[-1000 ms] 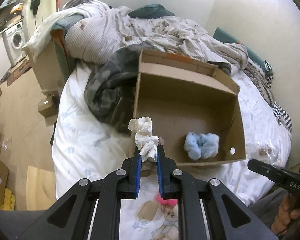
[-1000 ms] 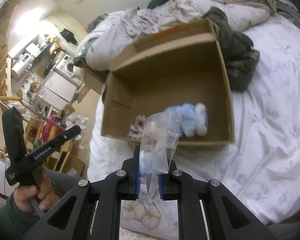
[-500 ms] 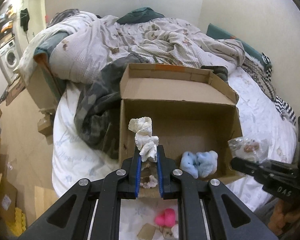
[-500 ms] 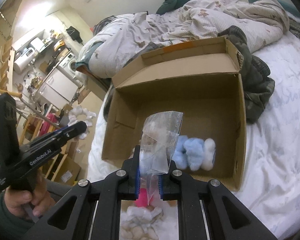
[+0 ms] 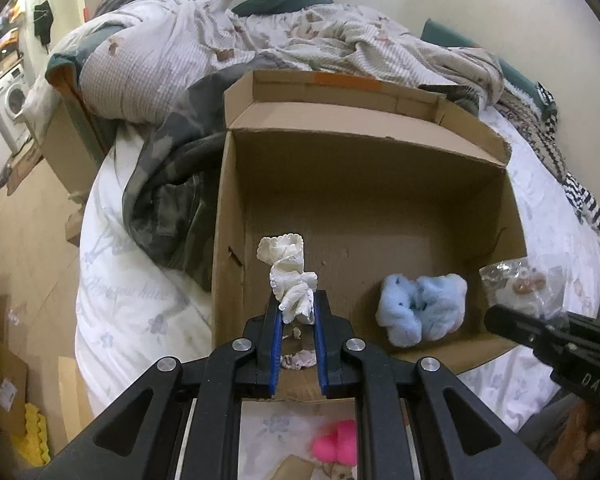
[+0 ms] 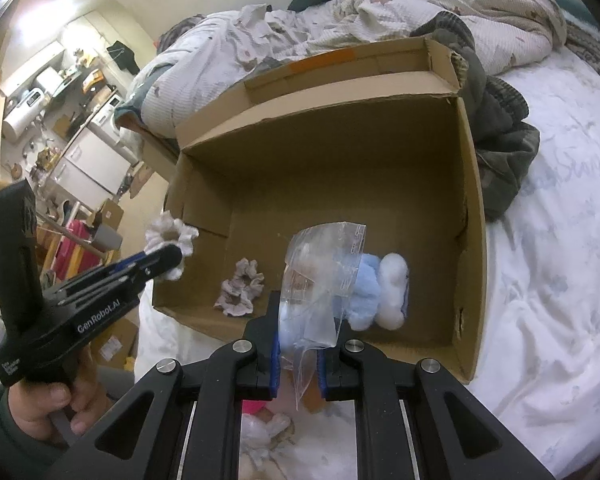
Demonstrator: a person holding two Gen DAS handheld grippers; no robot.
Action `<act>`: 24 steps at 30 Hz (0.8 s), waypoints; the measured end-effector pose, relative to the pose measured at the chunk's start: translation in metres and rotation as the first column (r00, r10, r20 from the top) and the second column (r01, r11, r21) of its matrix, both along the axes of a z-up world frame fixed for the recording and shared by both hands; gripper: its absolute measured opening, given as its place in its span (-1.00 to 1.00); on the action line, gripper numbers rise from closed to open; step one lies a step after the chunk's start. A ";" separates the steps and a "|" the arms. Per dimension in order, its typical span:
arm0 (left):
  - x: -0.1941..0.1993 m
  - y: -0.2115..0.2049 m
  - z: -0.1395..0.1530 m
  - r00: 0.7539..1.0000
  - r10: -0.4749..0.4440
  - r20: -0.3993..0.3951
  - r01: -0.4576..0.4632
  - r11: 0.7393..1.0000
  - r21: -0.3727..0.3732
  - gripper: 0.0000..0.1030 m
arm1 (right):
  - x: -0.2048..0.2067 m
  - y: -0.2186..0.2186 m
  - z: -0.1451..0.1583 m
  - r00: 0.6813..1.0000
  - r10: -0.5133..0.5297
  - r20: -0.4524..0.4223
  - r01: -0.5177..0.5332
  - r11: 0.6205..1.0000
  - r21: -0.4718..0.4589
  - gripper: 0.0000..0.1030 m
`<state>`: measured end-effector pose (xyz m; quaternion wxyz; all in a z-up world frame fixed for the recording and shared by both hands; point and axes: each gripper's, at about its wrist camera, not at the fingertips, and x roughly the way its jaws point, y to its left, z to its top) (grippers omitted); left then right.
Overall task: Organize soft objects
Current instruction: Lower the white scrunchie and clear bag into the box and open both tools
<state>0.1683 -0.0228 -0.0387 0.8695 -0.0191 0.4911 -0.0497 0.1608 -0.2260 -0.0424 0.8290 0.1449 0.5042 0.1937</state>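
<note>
In the left wrist view, a floor with cartons and a washing machine [image 5: 14, 98] fills the far left edge. Right of it runs the white bed sheet [image 5: 140, 300], with a dark camouflage garment [image 5: 168, 196] bunched against the left wall of the open cardboard box [image 5: 228, 216] at frame centre. Low centre, the left gripper [image 5: 297, 312] is clenched on a white scrunchie [image 5: 288, 276], which stands up above the fingertips over the box's near left corner. Below it, between the fingers, a pale grey scrunchie [image 5: 298, 360] lies on the box floor. Further right, a blue fluffy toy [image 5: 420, 308] rests on the floor near the front wall. At the right edge, the right gripper's tip grasps a clear plastic bag [image 5: 512, 280] just outside the box's right wall. A pink fluffy item [image 5: 336, 446] lies on the sheet at bottom centre.

In the right wrist view, the person's left hand [image 6: 48, 404] at lower left grips the other tool, its white scrunchie [image 6: 172, 240] at the box's left wall. Inside the box, the grey scrunchie [image 6: 240, 292] lies left of centre. At lower centre the right gripper [image 6: 298, 360] is clamped on the plastic bag [image 6: 324, 268], held above the box's near edge. Behind the bag sit the blue toy [image 6: 364, 296] and a white fluffy piece [image 6: 394, 292], touching. A rumpled duvet [image 6: 340, 12] lies across the top.
</note>
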 end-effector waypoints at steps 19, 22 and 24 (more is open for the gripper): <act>-0.001 -0.005 -0.005 1.000 -0.023 0.001 0.023 1.000 0.006 -0.74 | 0.013 0.008 -0.013 0.999 0.003 -0.051 -0.004 1.000 -0.020 -0.70; -0.001 -0.006 -0.006 1.000 -0.026 0.000 0.026 1.000 0.005 -0.74 | 0.013 0.010 -0.013 0.999 0.015 -0.051 -0.017 0.999 -0.027 -0.70; -0.001 -0.006 -0.007 1.000 -0.027 -0.001 0.027 1.000 0.010 -0.74 | 0.012 0.012 -0.014 0.998 0.022 -0.053 -0.024 0.999 -0.028 -0.70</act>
